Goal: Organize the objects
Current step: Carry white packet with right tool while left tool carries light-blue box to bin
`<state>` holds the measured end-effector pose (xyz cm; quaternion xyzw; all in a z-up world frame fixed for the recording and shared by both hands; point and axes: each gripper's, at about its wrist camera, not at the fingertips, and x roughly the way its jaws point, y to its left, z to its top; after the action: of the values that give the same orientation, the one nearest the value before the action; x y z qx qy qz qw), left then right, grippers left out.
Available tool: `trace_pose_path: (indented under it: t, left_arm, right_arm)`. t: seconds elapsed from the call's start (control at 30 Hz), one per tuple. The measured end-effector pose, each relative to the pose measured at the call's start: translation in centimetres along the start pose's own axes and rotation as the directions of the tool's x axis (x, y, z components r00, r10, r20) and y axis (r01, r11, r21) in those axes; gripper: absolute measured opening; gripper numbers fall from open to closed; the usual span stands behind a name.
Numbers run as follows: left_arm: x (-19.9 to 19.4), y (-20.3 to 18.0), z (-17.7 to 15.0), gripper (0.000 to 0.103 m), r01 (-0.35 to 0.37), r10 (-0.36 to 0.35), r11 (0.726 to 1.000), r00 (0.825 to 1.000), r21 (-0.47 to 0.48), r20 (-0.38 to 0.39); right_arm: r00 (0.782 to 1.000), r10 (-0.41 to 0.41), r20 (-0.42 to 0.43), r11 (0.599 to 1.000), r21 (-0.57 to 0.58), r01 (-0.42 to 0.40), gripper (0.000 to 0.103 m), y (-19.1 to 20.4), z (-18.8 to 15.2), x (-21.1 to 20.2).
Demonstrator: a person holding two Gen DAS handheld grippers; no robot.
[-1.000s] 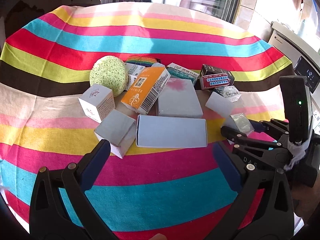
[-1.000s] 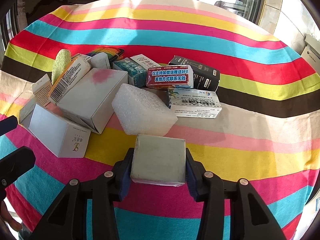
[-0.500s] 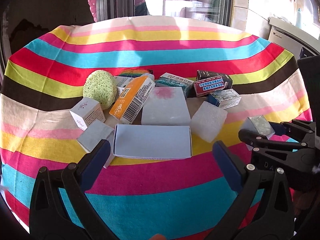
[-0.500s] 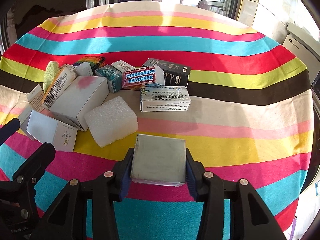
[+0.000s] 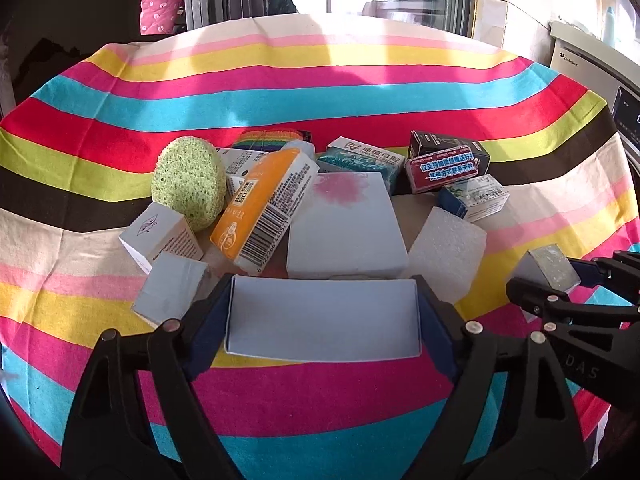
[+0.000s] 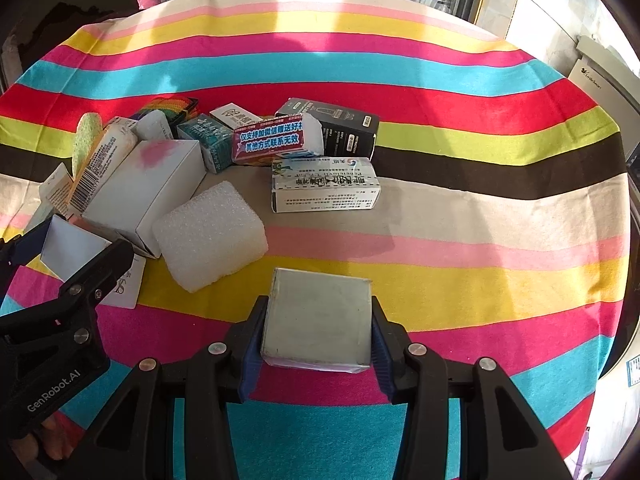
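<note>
**A:** At the near edge of the striped cloth (image 5: 320,392), what is each claw doing?

**B:** The left gripper (image 5: 323,322) has just been closing round the long white box (image 5: 324,320). Its blue pads stand at both short ends, seemingly touching, though whether they press firmly I can't tell. The right gripper (image 6: 316,326) is clamped on the small grey block (image 6: 318,322), carried clear of the pile.

**A:** So which step is this?

**B:** Picking, I'd judge: the left is securing the box where it lies at the front of the heap, the right already has its item. Next, the left wants a firm squeeze and a straight lift, since the large white carton (image 5: 346,226) and the foam block (image 5: 448,256) sit right behind it.

**A:** And further back?

**B:** The orange carton (image 5: 264,204) leans on the green sponge (image 5: 188,184); beyond are the teal box (image 5: 360,160), the red-labelled box (image 5: 444,170) and a black box (image 6: 340,124).

**A:** Anything unclear?

**B:** The rainbow item (image 5: 266,138) is mostly hidden, the long box's underside is unseen, and no sorting place shows.
</note>
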<state>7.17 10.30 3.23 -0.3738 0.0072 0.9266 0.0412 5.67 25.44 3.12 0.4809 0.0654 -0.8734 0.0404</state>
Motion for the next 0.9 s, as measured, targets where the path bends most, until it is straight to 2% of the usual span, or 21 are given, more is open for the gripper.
trace_pose_path:
  t: [0.4,0.57,0.9]
  left_arm:
    - [-4.1,0.3,-1.1,0.086,0.108,-0.107,0.994,0.993,-0.024,0.051]
    - [-5.8,0.2,-0.6,0.086,0.137,-0.135,0.99,0.988,-0.026,0.08]
    - [-8.7,-1.6,-0.8,0.086,0.176,-0.176,0.984,0.978,0.006,0.116]
  right_arm:
    - [0.997,-0.052,-0.053,0.996,0.072,0.056,0.047,-1.8,-1.9,-2.6]
    - [0.995,-0.091,-0.04,0.992,0.084,0.094,0.047,-2.6,-2.9,-4.5]
    - [0.993,-0.115,-0.02,0.985,0.126,0.116,0.047,-4.1,-4.8,-7.3]
